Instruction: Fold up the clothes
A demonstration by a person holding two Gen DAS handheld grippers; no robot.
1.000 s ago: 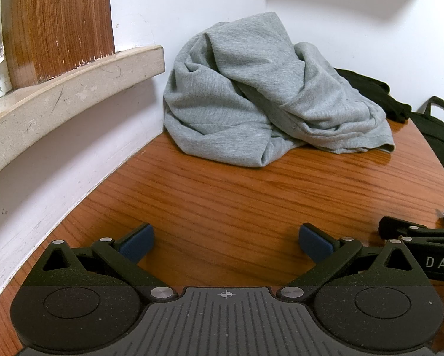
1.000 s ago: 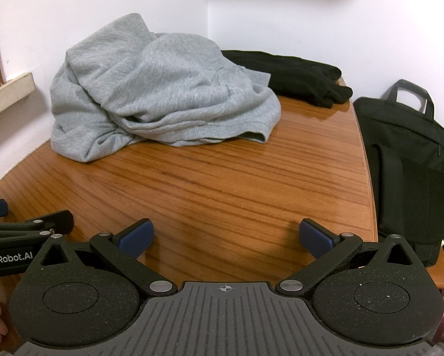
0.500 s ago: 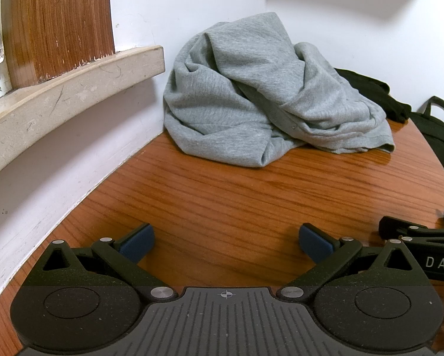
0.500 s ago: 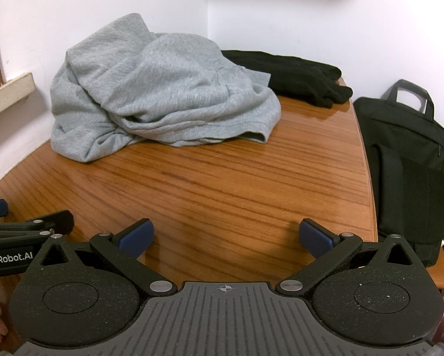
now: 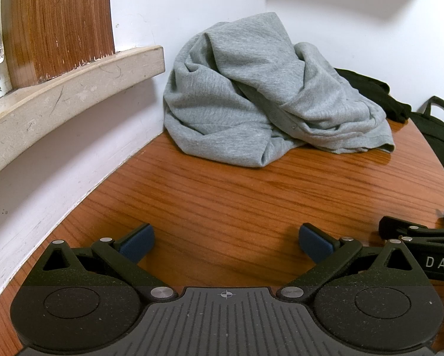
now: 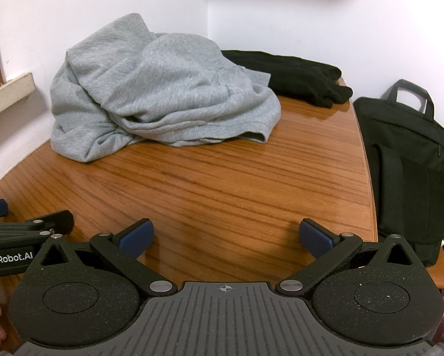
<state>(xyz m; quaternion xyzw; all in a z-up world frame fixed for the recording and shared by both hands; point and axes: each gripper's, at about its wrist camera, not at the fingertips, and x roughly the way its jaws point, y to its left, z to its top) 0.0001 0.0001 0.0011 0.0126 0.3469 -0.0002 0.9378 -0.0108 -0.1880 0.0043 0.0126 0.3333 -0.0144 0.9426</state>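
a wooden table (image 6: pixel 222 178) is filling a white-walled corner, with a pale stone ledge (image 5: pixel 73 80) running along the left wall. a crumpled grey sweatshirt (image 5: pixel 260 98) is lying heaped at the far end of the table, leaning against the wall (unfolded, in loose bunches). a black garment (image 6: pixel 287 74) is sitting just behind it, touching its far edge, and a black bag (image 6: pixel 405 154) is standing beside the table's right edge. the left gripper (image 5: pixel 226 243) and right gripper (image 6: pixel 226 240) are hovering side by side over the near end, each with its 2 blue-padded fingers spread wide apart, gripping nothing, well apart from the sweatshirt.
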